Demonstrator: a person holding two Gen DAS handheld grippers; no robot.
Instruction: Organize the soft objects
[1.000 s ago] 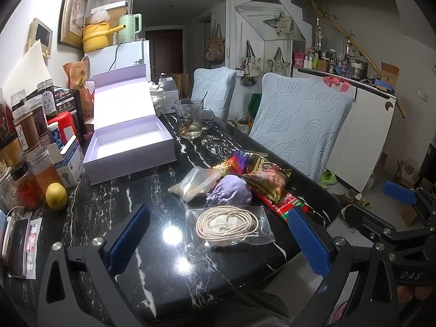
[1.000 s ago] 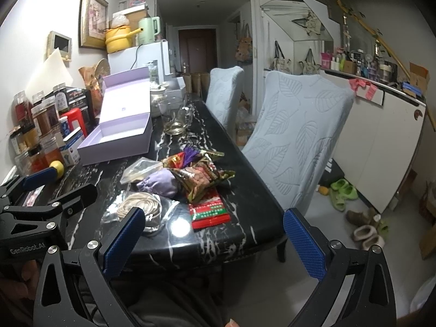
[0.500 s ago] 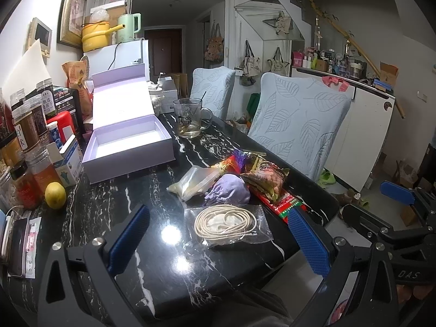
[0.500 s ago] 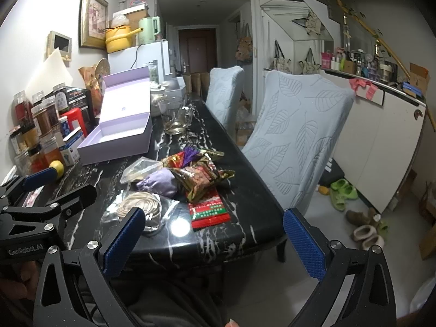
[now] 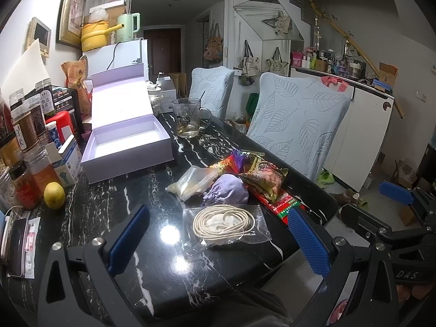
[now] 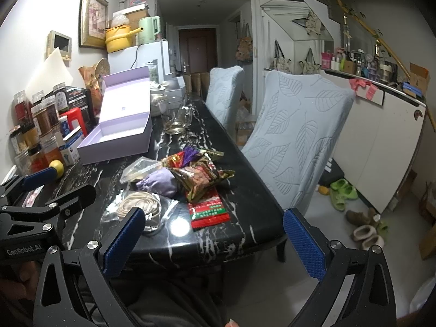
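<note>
A heap of soft items lies on the black marble table. A clear bag with coiled cream cord is nearest. Behind it sit a purple cloth pouch, a clear zip bag, a shiny snack bag and a flat red packet. An open lilac box stands at the back left. My left gripper is open, just short of the cord bag. My right gripper is open at the table's near edge.
Jars, bottles and a lemon crowd the table's left edge. A glass mug stands behind the box. Two chairs with leaf-pattern covers line the table's right side. Shoes lie on the floor.
Both grippers have barely shifted; the left view has edged slightly closer to the heap. Nothing was taken hold of or let go.
</note>
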